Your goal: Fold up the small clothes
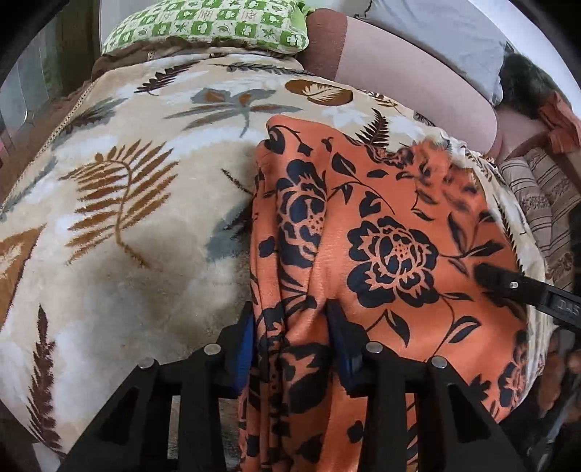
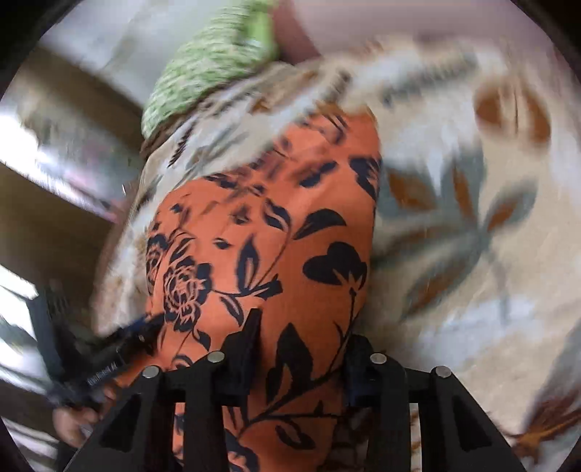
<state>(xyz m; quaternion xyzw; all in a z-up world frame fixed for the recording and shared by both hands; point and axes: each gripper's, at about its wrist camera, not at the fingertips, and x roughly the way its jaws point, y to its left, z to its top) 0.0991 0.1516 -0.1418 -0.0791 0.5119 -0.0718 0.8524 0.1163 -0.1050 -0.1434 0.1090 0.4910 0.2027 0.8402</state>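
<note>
The orange floral garment lies on the leaf-patterned blanket covering the bed, its near edge hanging toward both cameras. The left gripper has its jaws pinching a bunched fold of that cloth. The right gripper likewise has cloth gathered between its jaws. A green checked pillow sits beyond

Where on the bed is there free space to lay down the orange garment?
The leaf-print blanket is bare left of the orange floral garment, from the green pillow down to the near edge. The right side is crowded: the pink bolster and striped cloth border the garment there.
</note>
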